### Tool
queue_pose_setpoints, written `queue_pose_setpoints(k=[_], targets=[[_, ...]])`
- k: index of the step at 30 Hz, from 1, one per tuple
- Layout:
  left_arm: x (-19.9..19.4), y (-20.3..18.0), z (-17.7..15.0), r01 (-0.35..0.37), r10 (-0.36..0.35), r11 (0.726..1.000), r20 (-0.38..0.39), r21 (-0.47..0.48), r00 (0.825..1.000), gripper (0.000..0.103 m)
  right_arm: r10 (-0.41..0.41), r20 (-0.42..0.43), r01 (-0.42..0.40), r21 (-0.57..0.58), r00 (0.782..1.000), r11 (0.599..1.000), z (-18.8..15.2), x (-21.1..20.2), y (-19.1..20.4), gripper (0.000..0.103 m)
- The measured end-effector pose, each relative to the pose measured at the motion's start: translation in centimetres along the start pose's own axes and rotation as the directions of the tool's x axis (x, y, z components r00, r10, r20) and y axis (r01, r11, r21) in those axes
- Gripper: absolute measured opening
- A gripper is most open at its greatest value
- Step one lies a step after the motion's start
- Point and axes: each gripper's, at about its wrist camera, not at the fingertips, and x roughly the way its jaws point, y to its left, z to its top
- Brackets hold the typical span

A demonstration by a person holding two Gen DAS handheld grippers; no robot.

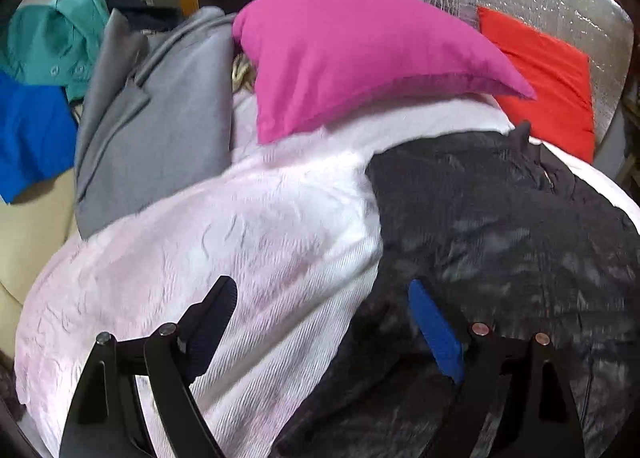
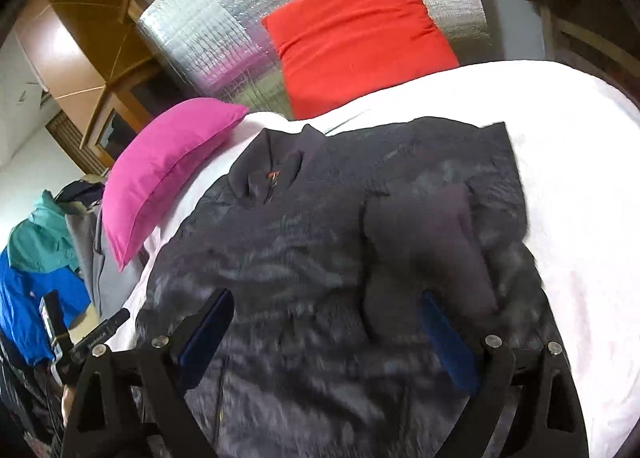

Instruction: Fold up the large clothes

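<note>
A large black padded jacket [image 2: 312, 242] lies spread on the white bedspread [image 2: 580, 186], collar [image 2: 276, 174] toward the pillows, with one sleeve [image 2: 424, 250] folded over its front. My right gripper [image 2: 326, 298] hovers open just above the jacket's lower middle, and its blue pads hold nothing. In the left wrist view the jacket [image 1: 500, 226] fills the right side. My left gripper [image 1: 320, 298] stands open over the jacket's left edge, one finger above the bedspread [image 1: 240, 226] and the other above the black fabric, with nothing gripped.
A pink pillow [image 1: 360, 54] and a red pillow [image 1: 548, 78] lean on a silver foil headboard [image 2: 208, 34]. Left of the bed lie a grey coat [image 1: 168, 118], a teal garment [image 1: 56, 42] and a blue one [image 1: 32, 138]. Wooden furniture [image 2: 80, 50] stands behind.
</note>
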Motion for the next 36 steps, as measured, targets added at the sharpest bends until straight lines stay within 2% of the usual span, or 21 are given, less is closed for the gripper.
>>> queue_pose_setpoints(k=[5, 9, 10, 12, 14, 15, 16, 19, 21, 22, 25, 27, 30, 32, 33, 34, 35, 36], targets=[[-0.5, -0.8, -0.3, 0.047, -0.047, 0.999, -0.005, 0.007, 0.999, 0.089, 0.070, 0.018, -0.072, 0.121, 0.997, 0.990, 0.6, -0.2, -2.1, 0.095], [-0.8, -4.1, 0.9, 0.100, -0.102, 0.994, 0.023, 0.041, 0.995, 0.089, 0.152, 0.048, -0.158, 0.188, 0.987, 0.969, 3.0, 0.8, -3.2, 0.095], [-0.5, -5.5, 1.1, 0.110, -0.111, 0.992, 0.024, 0.061, 0.993, 0.089, 0.159, 0.033, -0.163, 0.210, 0.987, 0.964, 3.2, 1.3, -3.7, 0.095], [0.3, -7.7, 1.1, 0.086, -0.088, 0.990, 0.011, 0.112, 0.996, 0.089, 0.107, -0.046, -0.093, 0.247, 0.993, 0.965, 3.2, 3.9, -5.2, 0.095], [2.7, -9.7, 0.6, 0.057, -0.042, 0.981, -0.083, 0.184, 0.996, 0.089, 0.100, -0.042, -0.089, 0.221, 0.994, 0.971, 3.2, 4.0, -5.0, 0.095], [3.3, -10.0, 0.4, 0.049, -0.031, 0.980, -0.096, 0.193, 0.995, 0.089, 0.095, -0.047, -0.084, 0.196, 0.994, 0.977, 3.4, 3.4, -4.3, 0.095], [2.9, -9.7, 0.6, 0.060, -0.047, 0.980, -0.073, 0.191, 0.996, 0.089, 0.099, -0.045, -0.090, 0.180, 0.994, 0.980, 3.6, 2.8, -4.0, 0.095], [1.1, -7.2, 2.8, 0.153, -0.152, 0.981, -0.013, 0.119, 0.988, 0.089, 0.113, 0.034, -0.116, 0.097, 0.993, 0.989, 5.1, -0.3, -3.3, 0.095], [0.9, -5.0, 4.5, 0.174, -0.177, 0.982, 0.039, 0.075, 0.983, 0.089, 0.042, 0.077, -0.048, 0.066, 0.996, 0.997, 6.5, -1.6, -4.3, 0.095], [1.5, -4.0, 5.3, 0.175, -0.177, 0.983, 0.041, 0.063, 0.983, 0.090, -0.004, 0.076, -0.002, 0.082, 0.997, 0.997, 7.1, -1.6, -5.8, 0.096], [5.4, -1.8, 6.9, 0.165, -0.164, 0.986, -0.063, 0.012, 0.984, 0.090, -0.051, 0.020, 0.046, 0.184, 0.999, 0.982, 7.9, -0.1, -9.8, 0.096], [7.4, -1.1, 7.5, 0.188, -0.188, 0.982, -0.119, -0.015, 0.975, 0.090, -0.018, -0.016, 0.022, 0.235, 1.000, 0.972, 8.4, 1.4, -11.9, 0.096], [9.2, -0.9, 8.4, 0.252, -0.258, 0.966, -0.149, -0.061, 0.955, 0.090, 0.017, -0.033, -0.009, 0.227, 0.999, 0.974, 9.3, 3.1, -12.1, 0.095], [10.4, -1.1, 8.8, 0.281, -0.292, 0.956, -0.167, -0.088, 0.942, 0.090, 0.008, -0.073, 0.008, 0.212, 0.997, 0.977, 9.7, 4.6, -11.9, 0.095], [11.0, -1.5, 8.7, 0.286, -0.301, 0.953, -0.177, -0.101, 0.937, 0.089, 0.014, -0.099, 0.007, 0.210, 0.995, 0.978, 9.7, 5.3, -11.7, 0.086], [11.4, -1.9, 8.7, 0.293, -0.308, 0.950, -0.176, -0.104, 0.935, 0.063, 0.010, -0.129, 0.015, 0.189, 0.992, 0.982, 9.5, 6.0, -11.8, 0.069], [11.5, -2.3, 8.7, 0.311, -0.322, 0.946, -0.177, -0.091, 0.930, 0.012, -0.047, -0.155, 0.067, 0.128, 0.987, 0.990, 9.5, 6.5, -10.8, 0.024], [11.5, -3.0, 8.8, 0.310, -0.317, 0.949, -0.199, -0.064, 0.927, 0.013, -0.074, -0.155, 0.087, 0.079, 0.985, 0.993, 9.6, 6.4, -9.8, 0.017]])
